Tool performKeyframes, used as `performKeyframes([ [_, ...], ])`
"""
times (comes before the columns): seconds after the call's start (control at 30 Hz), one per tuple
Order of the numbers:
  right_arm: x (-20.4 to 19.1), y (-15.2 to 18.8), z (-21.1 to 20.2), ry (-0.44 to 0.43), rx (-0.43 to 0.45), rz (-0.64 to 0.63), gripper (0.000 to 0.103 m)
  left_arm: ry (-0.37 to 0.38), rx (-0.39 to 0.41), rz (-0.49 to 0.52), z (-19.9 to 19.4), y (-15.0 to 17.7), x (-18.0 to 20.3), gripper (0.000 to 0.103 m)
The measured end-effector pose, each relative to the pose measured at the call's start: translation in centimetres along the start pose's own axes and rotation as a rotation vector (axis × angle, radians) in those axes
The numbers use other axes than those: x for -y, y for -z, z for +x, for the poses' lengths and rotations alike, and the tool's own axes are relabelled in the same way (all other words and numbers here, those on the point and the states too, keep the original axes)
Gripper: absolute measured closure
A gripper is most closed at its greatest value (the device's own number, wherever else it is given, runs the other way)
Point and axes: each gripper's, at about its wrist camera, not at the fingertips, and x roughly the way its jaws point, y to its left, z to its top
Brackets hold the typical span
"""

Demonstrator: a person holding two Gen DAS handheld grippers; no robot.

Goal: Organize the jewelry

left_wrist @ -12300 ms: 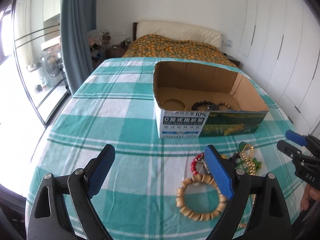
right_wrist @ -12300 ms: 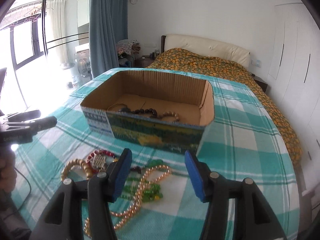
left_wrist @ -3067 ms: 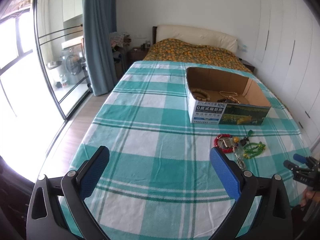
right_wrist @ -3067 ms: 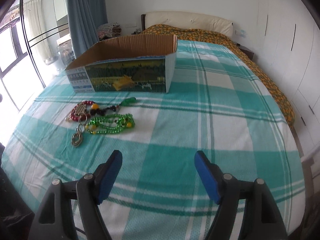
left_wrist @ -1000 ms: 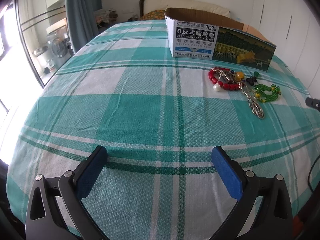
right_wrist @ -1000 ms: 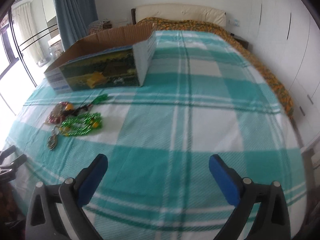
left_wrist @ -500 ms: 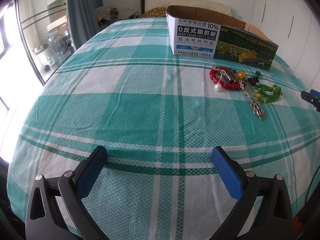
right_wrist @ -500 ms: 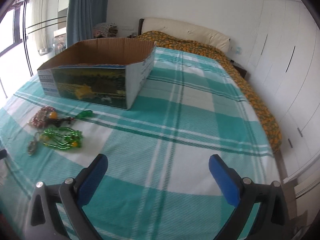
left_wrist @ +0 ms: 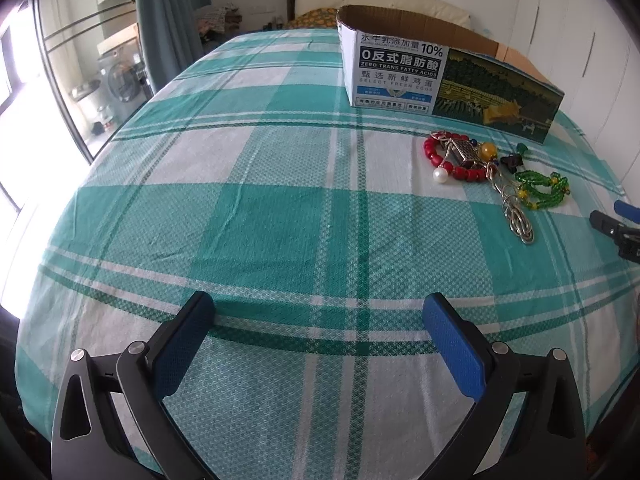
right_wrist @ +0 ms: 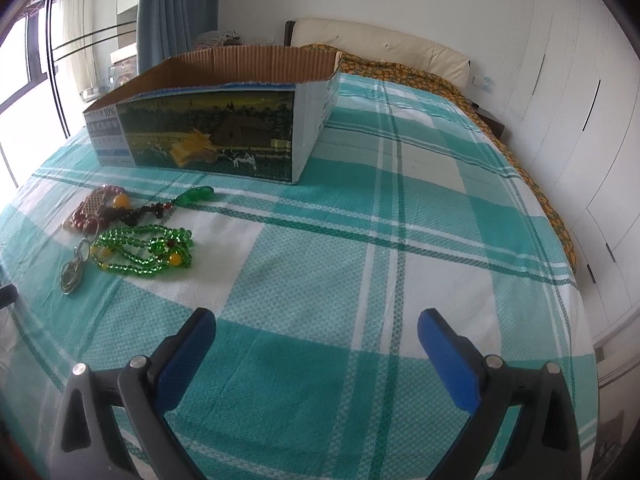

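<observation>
Both jaws stand wide apart and empty, left gripper (left_wrist: 318, 320) and right gripper (right_wrist: 316, 326) low over the cloth (left_wrist: 248, 216), beads (right_wrist: 142, 248) and bracelet (left_wrist: 450, 160) lying mid-left before the box (right_wrist: 216, 132)

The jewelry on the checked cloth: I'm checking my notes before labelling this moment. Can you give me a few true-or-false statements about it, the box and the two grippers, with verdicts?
1. The left gripper is shut on a bracelet. False: it is open and holds nothing.
2. The green bead strand lies on the checked cloth, outside the cardboard box. True.
3. The red bead bracelet is inside the box. False: it lies on the cloth in front of it.
4. The right gripper is open and empty. True.
5. The silver chain lies next to the green strand. True.
</observation>
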Motion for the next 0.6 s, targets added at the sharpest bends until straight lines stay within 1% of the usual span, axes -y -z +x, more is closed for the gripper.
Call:
performKeyframes([
  [0.1, 0.0, -0.1, 0.5, 0.001, -0.025, 0.005, 0.0, 0.0, -0.001, 0.001, 0.1, -0.1, 0.0, 0.0],
  [0.23, 1.5, -0.1, 1.2, -0.079, -0.061, 0.078, 0.0, 0.002, 0.013, 0.004, 0.0, 0.0, 0.1, 0.0],
  [0.33, 1.6, -0.1, 1.2, -0.065, -0.058, 0.087, 0.0, 0.002, 0.013, 0.004, 0.0, 0.0, 0.1, 0.0],
  [0.6, 1.5, -0.1, 1.2, -0.065, -0.058, 0.087, 0.0, 0.002, 0.014, 0.005, 0.0, 0.0, 0.1, 0.0],
])
